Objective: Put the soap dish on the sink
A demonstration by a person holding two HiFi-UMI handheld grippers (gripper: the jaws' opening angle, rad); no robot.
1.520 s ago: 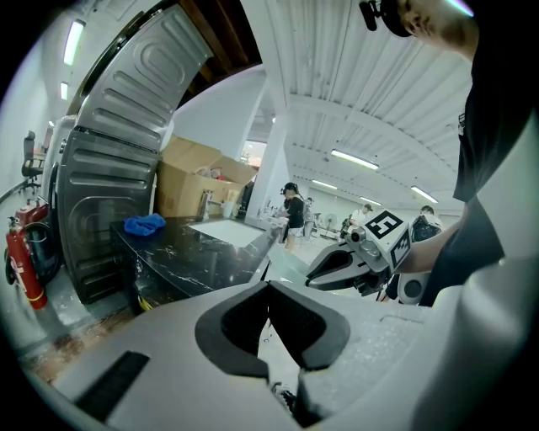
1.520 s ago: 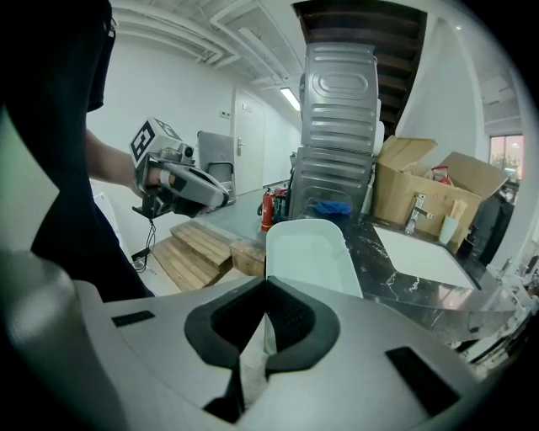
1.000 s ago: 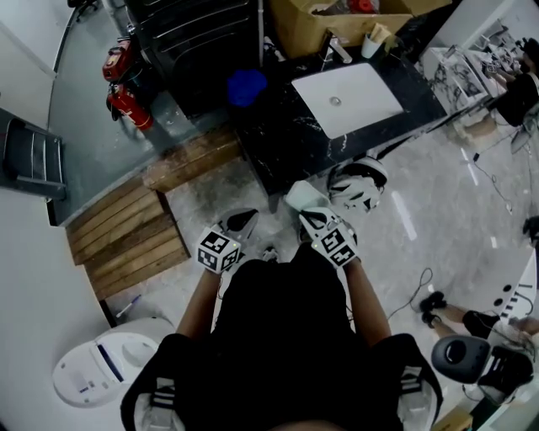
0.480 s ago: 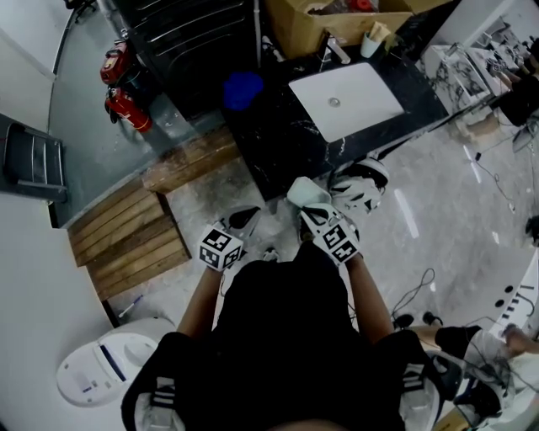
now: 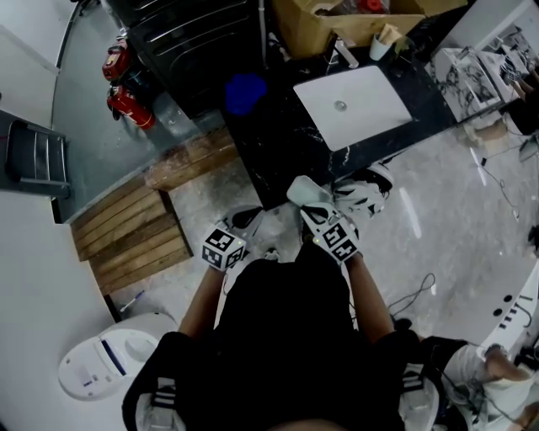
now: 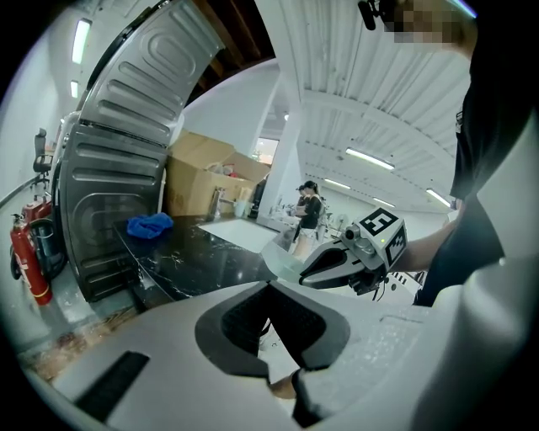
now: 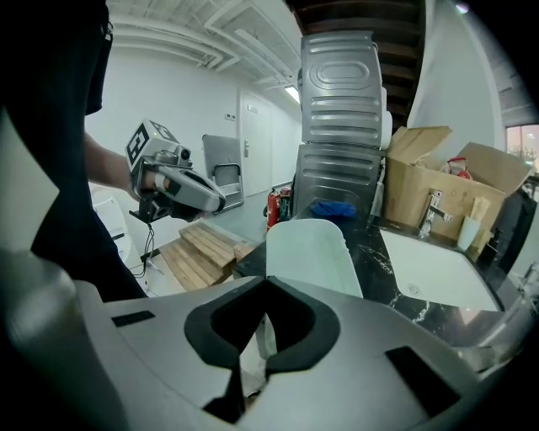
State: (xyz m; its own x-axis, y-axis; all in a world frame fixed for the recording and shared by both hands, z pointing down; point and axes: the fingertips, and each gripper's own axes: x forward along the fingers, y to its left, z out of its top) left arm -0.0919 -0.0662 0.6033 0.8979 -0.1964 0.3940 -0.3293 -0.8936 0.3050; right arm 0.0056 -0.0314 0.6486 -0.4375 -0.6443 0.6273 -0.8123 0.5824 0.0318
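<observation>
A person (image 5: 286,337) in a black top is standing before a black marble desk (image 5: 278,143), holding a tool in each hand. The right tool (image 7: 268,284) is gripping a pale green soap dish (image 7: 310,251) by its near end, with its jaws closed on it. It is holding the dish in the air over the desk's near edge, apart from the white sink (image 5: 354,105) set into the desktop. The left tool (image 6: 269,286) is hanging beside it, jaws pressed together with nothing between them. A blue cloth (image 5: 246,91) is lying at the desk's far left, while a faucet (image 5: 343,52) and a cup (image 5: 384,39) are standing behind the sink, near a cardboard box (image 5: 316,25). Wooden pallets (image 5: 135,227) and two red fire extinguishers (image 5: 125,80) are sitting on the floor to the left.
</observation>
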